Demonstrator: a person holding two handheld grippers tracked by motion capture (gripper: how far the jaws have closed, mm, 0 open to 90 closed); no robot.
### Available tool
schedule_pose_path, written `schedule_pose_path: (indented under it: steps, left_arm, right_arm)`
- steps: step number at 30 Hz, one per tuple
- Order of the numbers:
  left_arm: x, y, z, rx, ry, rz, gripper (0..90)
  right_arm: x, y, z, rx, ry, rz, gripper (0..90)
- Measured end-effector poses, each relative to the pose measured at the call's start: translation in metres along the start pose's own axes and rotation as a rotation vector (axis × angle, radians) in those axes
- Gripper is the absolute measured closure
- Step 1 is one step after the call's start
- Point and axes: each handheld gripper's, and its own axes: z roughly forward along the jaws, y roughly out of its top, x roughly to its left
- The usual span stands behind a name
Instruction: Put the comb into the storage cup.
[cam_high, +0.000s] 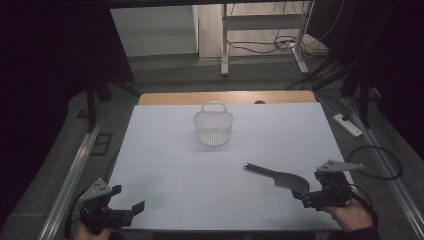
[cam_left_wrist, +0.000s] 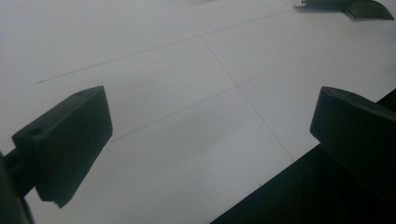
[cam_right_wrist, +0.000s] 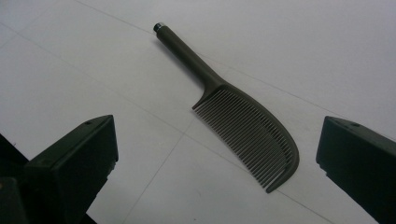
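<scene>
- Nearest in the high view: left gripper (cam_high: 129, 199), black, jaws spread wide, grasping nothing, at the near left corner of the table (cam_high: 165, 150), a matte white sheet. Right gripper (cam_high: 301, 194), near right, jaws parted beside the comb (cam_high: 280, 178). White wire basket (cam_high: 214, 125), round, 1 loop handle, stands upright at the far centre.
- Left gripper view: 2 blocky black jaws apart over bare table (cam_left_wrist: 187, 93); comb (cam_left_wrist: 348, 6) far off.
- Right gripper view: comb (cam_right_wrist: 243, 121), dark plastic, fine teeth, curved spine, round handle, lies flat between the released jaws, untouched.
</scene>
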Motion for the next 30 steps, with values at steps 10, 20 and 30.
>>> schedule_pose_path:
  steps: [10, 20, 30]
  left_arm:
    - [0.001, 0.0, 0.0, -0.006, -0.007, -0.007, 0.0]
    - [0.002, 0.0, 0.0, -0.008, -0.012, -0.012, 0.0]
    - [0.003, 0.0, -0.001, -0.013, -0.018, -0.015, 0.0]
  right_arm:
    - [-0.002, 0.008, 0.008, 0.017, -0.008, 0.013, 0.0]
    - [-0.004, 0.023, 0.023, 0.038, 0.0, -0.014, 0.0]
    - [-0.003, 0.031, 0.034, 0.065, -0.003, -0.026, 0.0]
